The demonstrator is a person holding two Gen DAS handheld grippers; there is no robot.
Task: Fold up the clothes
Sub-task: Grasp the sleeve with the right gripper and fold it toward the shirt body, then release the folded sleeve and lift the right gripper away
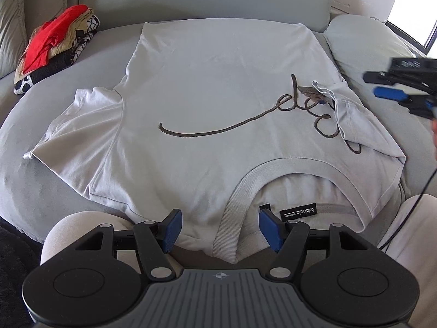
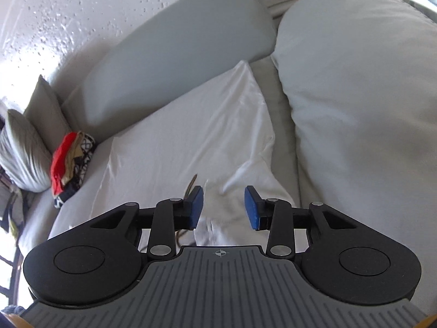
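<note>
**Pale T-shirt spread on a grey sofa seat, both grippers open above it**

A light grey T-shirt lies flat on the grey sofa seat, collar towards the camera, with a dark looping script across its chest. Its sleeve on the right side of the left wrist view is folded in over the script; the other sleeve lies spread out. A black neck label shows inside the ribbed collar.

The left gripper hangs over the collar, its blue pads wide apart and holding nothing. The right gripper is over the folded sleeve side, jaws also spread and empty; whether its pads touch the cloth cannot be told.

Behind the shirt runs a grey backrest cushion against a rough white wall. A large pale cushion sits to the right. At the far left, a pile of clothes, red, tan and black-and-white, lies on the seat, near a striped pillow.
</note>
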